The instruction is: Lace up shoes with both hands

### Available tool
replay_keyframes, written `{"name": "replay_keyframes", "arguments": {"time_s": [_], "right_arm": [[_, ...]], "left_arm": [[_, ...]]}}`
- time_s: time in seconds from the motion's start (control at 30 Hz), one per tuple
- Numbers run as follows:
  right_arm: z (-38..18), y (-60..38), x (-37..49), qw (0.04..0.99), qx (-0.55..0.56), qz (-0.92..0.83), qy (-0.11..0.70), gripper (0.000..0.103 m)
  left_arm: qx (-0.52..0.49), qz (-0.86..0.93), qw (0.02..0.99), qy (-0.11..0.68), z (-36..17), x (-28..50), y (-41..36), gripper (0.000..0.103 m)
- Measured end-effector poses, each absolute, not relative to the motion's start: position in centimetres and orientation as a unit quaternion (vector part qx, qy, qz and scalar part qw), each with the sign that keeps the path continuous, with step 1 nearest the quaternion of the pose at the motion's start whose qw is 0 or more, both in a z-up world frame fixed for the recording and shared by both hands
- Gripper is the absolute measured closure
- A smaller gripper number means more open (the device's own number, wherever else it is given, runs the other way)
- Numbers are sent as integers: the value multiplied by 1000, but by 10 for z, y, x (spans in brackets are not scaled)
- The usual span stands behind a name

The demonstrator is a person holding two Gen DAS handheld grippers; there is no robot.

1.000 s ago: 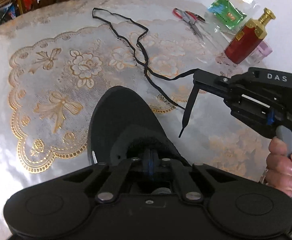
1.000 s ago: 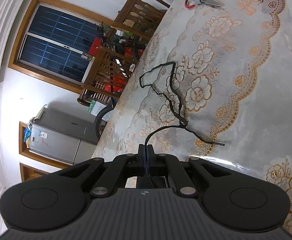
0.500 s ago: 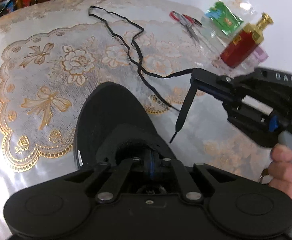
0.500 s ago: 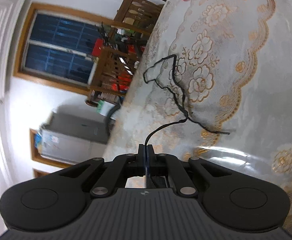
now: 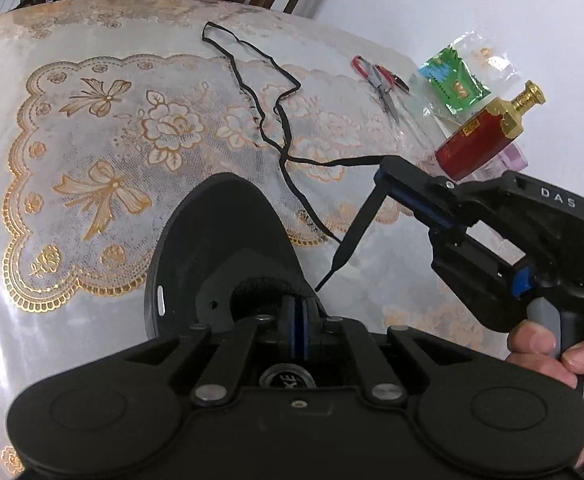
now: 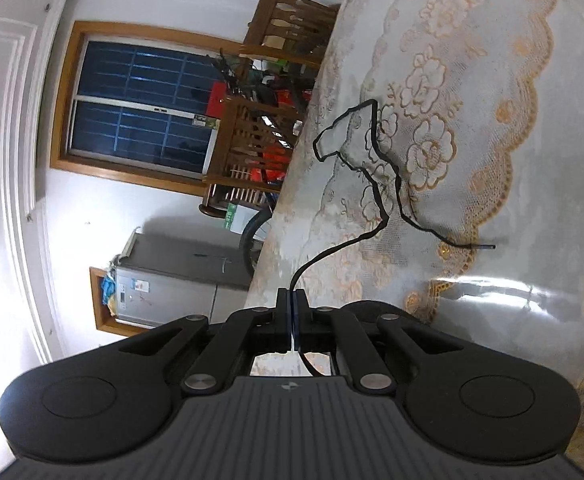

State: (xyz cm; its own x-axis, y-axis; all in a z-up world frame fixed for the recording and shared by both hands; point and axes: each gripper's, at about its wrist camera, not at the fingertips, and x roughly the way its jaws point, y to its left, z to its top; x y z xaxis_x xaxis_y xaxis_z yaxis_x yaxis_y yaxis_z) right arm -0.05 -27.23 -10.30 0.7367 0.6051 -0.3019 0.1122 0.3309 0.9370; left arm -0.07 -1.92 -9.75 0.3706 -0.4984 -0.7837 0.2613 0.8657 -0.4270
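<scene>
The left tongs [image 5: 299, 322] pinch the black shoe's [image 5: 219, 248] collar at six o'clock. The right tongs [image 5: 386, 168] clamp the black shoelace [image 5: 287, 148], its tip dangling just beside the shoe. Bare worktop [image 5: 31, 240] spreads toward nine o'clock; scissors [image 5: 380, 80] and a red bottle [image 5: 480, 140] crowd the two o'clock edge.

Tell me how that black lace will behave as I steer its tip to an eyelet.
Likely floppy: the lace droops from the right tongs. Its tip looks stiffer and straight. The slack snaking across the table should probably drag along easily.
</scene>
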Motion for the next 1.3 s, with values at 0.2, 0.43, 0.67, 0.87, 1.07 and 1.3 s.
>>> {"name": "replay_keyframes", "arguments": {"time_s": [0.2, 0.43, 0.67, 0.87, 1.07, 1.3], "right_arm": [[-105, -272, -3, 739, 568, 163, 323, 101], [-106, -271, -3, 738, 567, 165, 326, 101], [-113, -273, -6, 731, 576, 153, 332, 101], [-100, -267, -3, 734, 572, 175, 321, 101], [-110, -267, -3, 726, 579, 164, 332, 101], [-110, -268, -7, 722, 584, 164, 334, 101]], "left_arm": [[-110, -235, 819, 512, -99, 0, -20, 101], [-104, -237, 817, 515, -101, 0, -22, 100], [-104, -236, 816, 517, -102, 1, -22, 99], [-101, -236, 816, 517, -103, 1, -23, 98], [-101, -236, 816, 518, -103, 1, -23, 98], [-99, -235, 816, 518, -104, 2, -24, 98]]}}
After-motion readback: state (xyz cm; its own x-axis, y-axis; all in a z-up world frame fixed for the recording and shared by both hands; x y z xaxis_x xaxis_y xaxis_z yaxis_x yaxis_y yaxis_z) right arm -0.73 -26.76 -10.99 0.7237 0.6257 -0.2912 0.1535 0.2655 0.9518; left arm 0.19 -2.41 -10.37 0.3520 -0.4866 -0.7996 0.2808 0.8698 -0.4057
